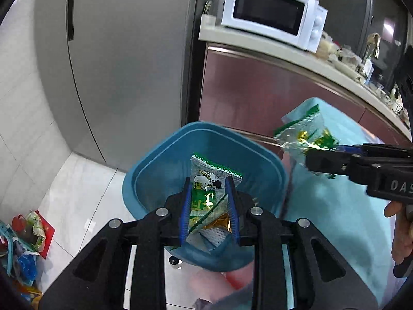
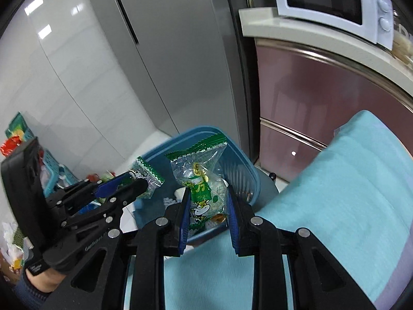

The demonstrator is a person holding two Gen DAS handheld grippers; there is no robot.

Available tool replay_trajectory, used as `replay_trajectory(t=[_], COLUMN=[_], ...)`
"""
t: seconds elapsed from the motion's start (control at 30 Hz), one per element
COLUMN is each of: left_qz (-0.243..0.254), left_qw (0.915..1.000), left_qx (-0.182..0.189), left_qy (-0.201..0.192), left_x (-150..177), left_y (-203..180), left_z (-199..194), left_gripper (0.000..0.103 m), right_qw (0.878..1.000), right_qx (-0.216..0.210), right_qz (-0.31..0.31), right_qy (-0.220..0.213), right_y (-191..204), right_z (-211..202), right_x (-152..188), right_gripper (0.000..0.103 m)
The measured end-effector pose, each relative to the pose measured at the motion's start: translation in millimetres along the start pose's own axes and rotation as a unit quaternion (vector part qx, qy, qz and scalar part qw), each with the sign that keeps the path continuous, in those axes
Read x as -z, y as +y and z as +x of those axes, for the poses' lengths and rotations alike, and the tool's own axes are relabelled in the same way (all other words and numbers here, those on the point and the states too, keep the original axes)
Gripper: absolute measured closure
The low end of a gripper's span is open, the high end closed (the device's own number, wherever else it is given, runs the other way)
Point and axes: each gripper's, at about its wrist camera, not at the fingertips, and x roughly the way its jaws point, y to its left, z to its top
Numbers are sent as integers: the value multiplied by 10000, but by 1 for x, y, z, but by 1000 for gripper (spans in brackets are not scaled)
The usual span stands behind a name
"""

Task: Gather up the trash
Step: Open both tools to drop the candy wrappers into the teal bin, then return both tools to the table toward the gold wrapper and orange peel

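A blue trash bin [image 1: 144, 170] stands on the white floor, with a few scraps lying inside it. My left gripper [image 1: 208, 183] hangs over the bin's mouth, shut on a clear and green snack wrapper [image 1: 214, 166] printed with a cartoon cow. To its right, my right gripper [image 1: 313, 152] is shut on a second crumpled wrapper [image 1: 302, 129] above the teal cloth. In the right wrist view, the right gripper [image 2: 208, 191] pinches its wrapper [image 2: 198, 165] in front of the bin [image 2: 240, 155]. There the left gripper [image 2: 136, 179] holds its smaller wrapper [image 2: 151, 174] at the bin's left rim.
A grey fridge [image 1: 124, 64] rises behind the bin. Beside it, a white microwave [image 1: 271, 13] sits on a cluttered counter [image 1: 296, 56]. A teal cloth [image 2: 335, 193] covers the surface at the right. A basket and packets [image 1: 23, 245] lie on the floor at the left.
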Motion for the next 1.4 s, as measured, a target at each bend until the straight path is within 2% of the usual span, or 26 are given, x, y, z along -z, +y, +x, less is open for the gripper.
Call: replay_trajectory(t=[0.13, 0.23, 0.3, 0.37, 0.53, 0.67, 0.73, 0.9, 1.0, 1.07, 1.13, 1.2, 1.33, 1.4], left_qz=[-32, 5, -11, -8, -19, -47, -50, -209, -291, -293, -264, -178, 87, 265], left_qw=[9998, 9994, 9993, 9991, 9990, 9991, 9992, 9993, 9985, 9977, 9967, 9951, 9910, 9872], left_qx=[-68, -172, -224, -294, -327, -351, -346, -184, -12, 95, 227, 370, 738, 988], left_qy=[204, 285, 304, 317, 317, 226, 175, -233, -465, -597, -734, -905, -1111, -1223], left_x=[-3, -4, -4, -4, -3, 0, -1, -6, -5, -3, 1, 5, 15, 22], left_y=[-2, -4, -5, -5, -6, -4, -5, -8, -16, -24, -36, -52, -87, -110], left_z=[26, 40, 45, 51, 55, 44, 38, -1, -29, -46, -65, -84, -113, -127], left_gripper=[73, 68, 62, 52, 34, 24, 22, 5, 6, 6, 6, 6, 6, 6], right_qw=[9992, 9984, 9980, 9977, 9979, 9990, 9994, 9992, 9970, 9942, 9904, 9869, 9787, 9726], right_qx=[221, 300, 325, 355, 327, 252, 229, 116, 86, 124, 166, 339, 682, 985], right_qz=[-157, -203, -235, -269, -229, -90, -35, 172, 320, 398, 437, 536, 620, 747], right_qy=[306, 423, 481, 509, 506, 371, 252, -331, -704, -989, -1304, -1486, -1833, -1967], right_y=[6, 8, 8, 8, 2, -4, -8, -18, -23, -26, -29, -33, -42, -50], right_z=[27, 36, 41, 44, 48, 38, 28, -21, -53, -79, -107, -128, -170, -192], right_x=[-10, -10, -9, -7, -10, -11, -10, 1, 13, 26, 45, 62, 105, 129], right_gripper=[78, 73, 70, 55, 52, 52, 52, 41, 35, 25, 21, 19, 9, 7])
